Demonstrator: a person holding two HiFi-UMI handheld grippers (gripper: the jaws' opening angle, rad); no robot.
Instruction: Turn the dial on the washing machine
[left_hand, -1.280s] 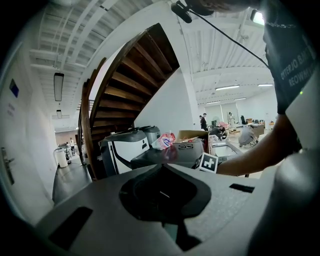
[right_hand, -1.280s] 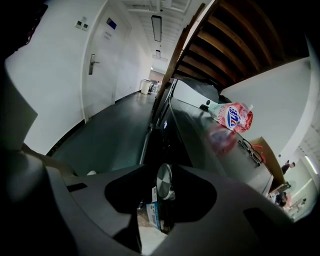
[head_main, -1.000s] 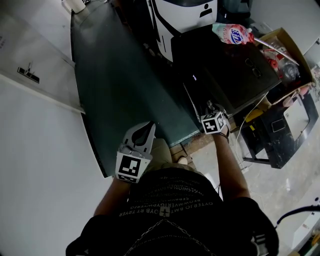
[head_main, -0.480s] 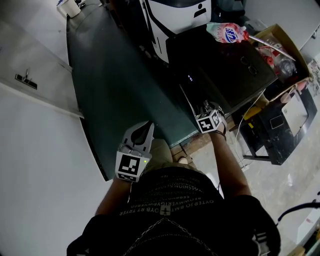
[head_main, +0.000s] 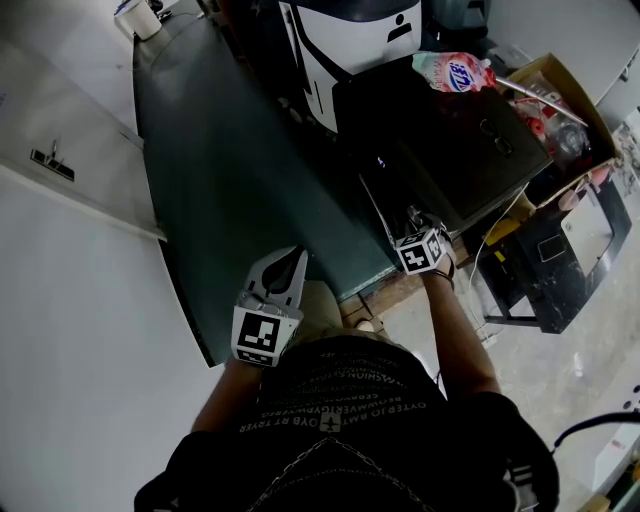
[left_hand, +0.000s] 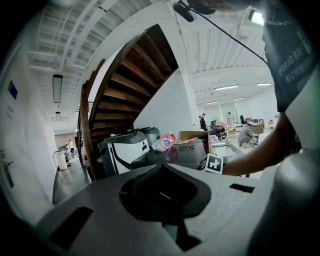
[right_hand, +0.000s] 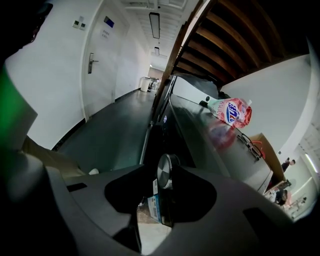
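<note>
At six o'clock in the head view, the shirt (head_main: 350, 400) carries white lettering, upside down and too fine to read. Just past it, at seven, the left gripper (head_main: 297, 255) hangs over the near edge of the dark green floor (head_main: 230, 170), its jaws pressed together on nothing. At four o'clock the right gripper (head_main: 410, 220) meets the front edge of the washing machine (head_main: 450, 150). Its jaws have just been opening and stand spread, with the silver dial (right_hand: 165, 171) between them and the pads clear of it. A blue-and-white sticker (right_hand: 155, 202) sits below the dial, its print illegible. The floor runs open toward eleven, hemmed by the white wall (head_main: 80, 330) at nine. Farther off, at one o'clock, glasses (head_main: 497, 135) and a pink pouch (head_main: 455, 70) with a blue logo lie on the machine's top, with a cardboard box (head_main: 560, 68) at two. Both grippers sit where they did a second ago.
</note>
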